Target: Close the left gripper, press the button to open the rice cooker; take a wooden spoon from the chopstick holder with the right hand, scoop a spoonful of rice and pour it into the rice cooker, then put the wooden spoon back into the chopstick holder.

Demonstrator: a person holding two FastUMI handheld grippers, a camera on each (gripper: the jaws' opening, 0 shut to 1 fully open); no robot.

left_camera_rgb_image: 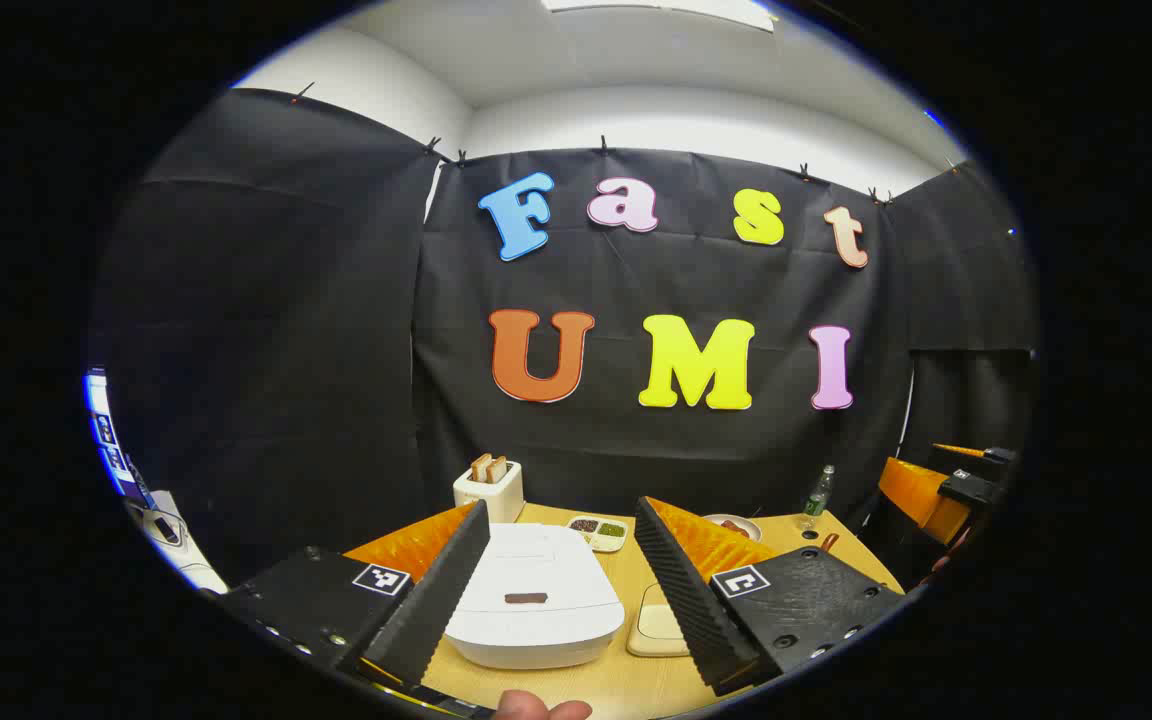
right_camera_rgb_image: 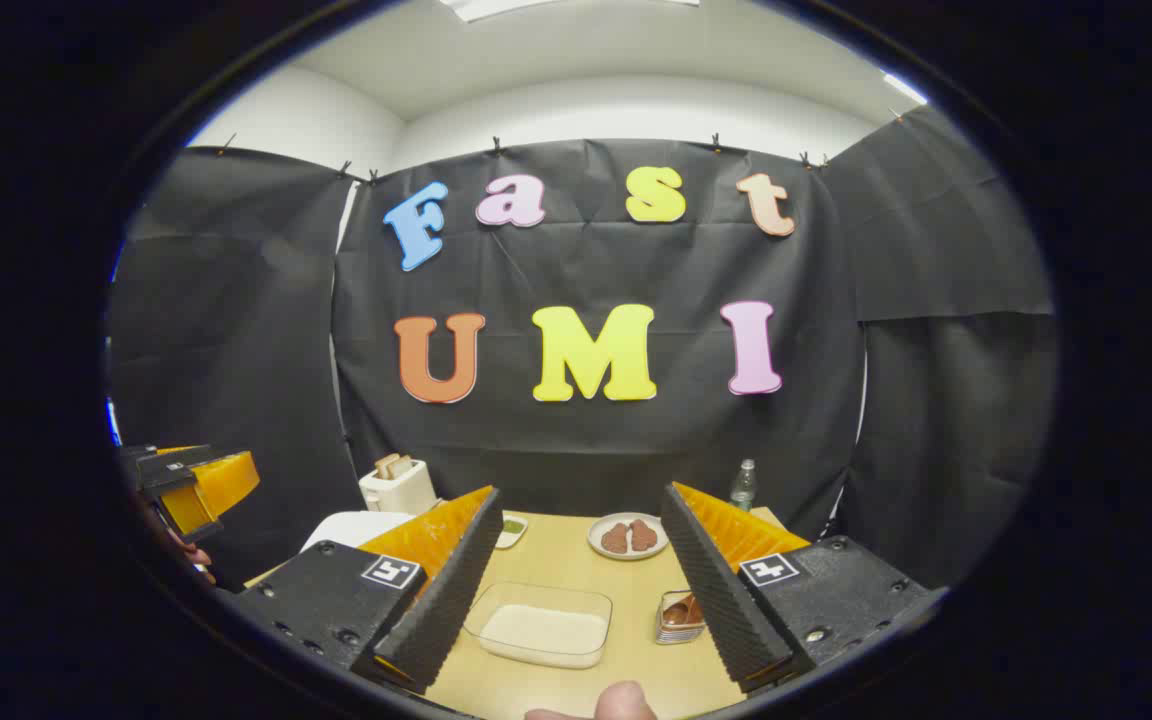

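Your left hand-held gripper is released, fingers spread wide above the near edge of the surface. The white rice cooker, lid down, lies straight ahead between those fingers. Behind the cooker stands a white toaster with bread in it; just beyond the cooker's far right corner sits a small two-part dish.

Your right hand-held gripper is also released, holding nothing. A clear tray of rice lies right of the cooker, with the chopstick holder farther right again, touching neither finger.
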